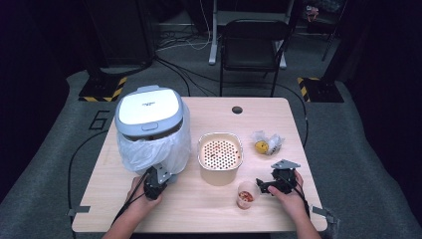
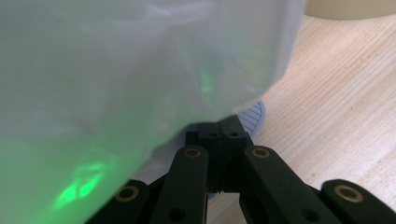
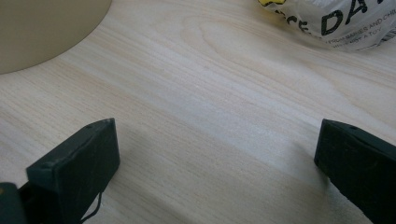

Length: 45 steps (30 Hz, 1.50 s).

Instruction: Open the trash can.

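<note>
At the left half of the table [image 1: 278, 114], a lidded bin [image 1: 149, 112] stands with a white plastic liner [image 1: 154, 149] draped down its sides. The left gripper [image 1: 160, 175] sits at the liner's lower front edge; in the left gripper view its jaws are pressed together just under the hanging film [image 2: 140, 70], and whether they pinch any of it I cannot tell. Just beside the bin stands a beige perforated basket [image 1: 220, 152], with a small cup [image 1: 246, 195] of reddish scraps near its front. The right gripper [image 1: 263, 185] rests beside that cup, jaws spread wide over bare wood, holding nothing. A printed bag [image 3: 341, 18] lies farther off. Judged step: handling the liner's hem. Next move likely calls for a sure grip on the film.
</note>
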Motion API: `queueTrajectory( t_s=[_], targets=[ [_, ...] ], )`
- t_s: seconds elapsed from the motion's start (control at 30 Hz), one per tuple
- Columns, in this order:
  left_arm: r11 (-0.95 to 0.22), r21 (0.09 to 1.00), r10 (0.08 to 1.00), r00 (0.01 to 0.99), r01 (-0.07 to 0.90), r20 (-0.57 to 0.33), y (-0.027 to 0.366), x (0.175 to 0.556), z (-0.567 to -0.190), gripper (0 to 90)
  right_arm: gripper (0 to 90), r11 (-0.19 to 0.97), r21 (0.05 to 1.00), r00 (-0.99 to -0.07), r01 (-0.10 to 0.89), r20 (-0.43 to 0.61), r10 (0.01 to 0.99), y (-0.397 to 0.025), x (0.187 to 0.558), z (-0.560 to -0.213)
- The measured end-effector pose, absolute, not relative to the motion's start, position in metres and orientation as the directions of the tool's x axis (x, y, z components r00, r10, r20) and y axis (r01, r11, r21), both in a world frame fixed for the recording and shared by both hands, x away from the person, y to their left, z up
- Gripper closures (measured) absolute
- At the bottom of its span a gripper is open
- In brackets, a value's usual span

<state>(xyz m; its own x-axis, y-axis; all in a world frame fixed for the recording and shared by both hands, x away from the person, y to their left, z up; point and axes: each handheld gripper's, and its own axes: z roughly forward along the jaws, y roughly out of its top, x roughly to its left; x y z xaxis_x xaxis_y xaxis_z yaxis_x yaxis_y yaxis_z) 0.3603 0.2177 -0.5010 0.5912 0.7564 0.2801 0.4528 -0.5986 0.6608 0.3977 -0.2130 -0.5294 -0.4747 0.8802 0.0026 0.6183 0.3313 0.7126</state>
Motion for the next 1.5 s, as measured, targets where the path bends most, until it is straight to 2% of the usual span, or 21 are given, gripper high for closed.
queueTrajectory(
  t_s=[0.33, 0.53, 1.1, 1.37, 1.5],
  targets=[
    [-0.605, 0.647, 0.752, 0.600, 0.464, 0.272, 0.2190, 0.3620, -0.5086, 90.0, 0.0, 0.331, 0.713, -0.475, 0.618, 0.003, 0.880, -0.2130, 0.3978, -0.5294],
    [-0.568, 0.674, 0.768, 0.597, 0.471, 0.230, 0.2202, 0.3632, -0.5100, 90.0, 0.0, 0.331, 0.713, -0.475, 0.618, 0.003, 0.880, -0.2130, 0.3978, -0.5294],
    [-0.583, 0.660, 0.761, 0.604, 0.474, 0.238, 0.2205, 0.3644, -0.5084, 90.0, 0.0, 0.339, 0.712, -0.485, 0.615, 0.003, 0.874, -0.2148, 0.3984, -0.5293],
    [-0.580, 0.659, 0.766, 0.597, 0.479, 0.241, 0.2205, 0.3644, -0.5084, 90.0, 6.5, 0.327, 0.719, -0.478, 0.613, 0.008, 0.878, -0.2181, 0.3988, -0.5273],
    [-0.580, 0.660, 0.765, 0.598, 0.477, 0.239, 0.2209, 0.3646, -0.5084, 90.0, 6.6, 0.310, 0.715, -0.463, 0.627, 0.021, 0.886, -0.2196, 0.3982, -0.5253]
  ],
)
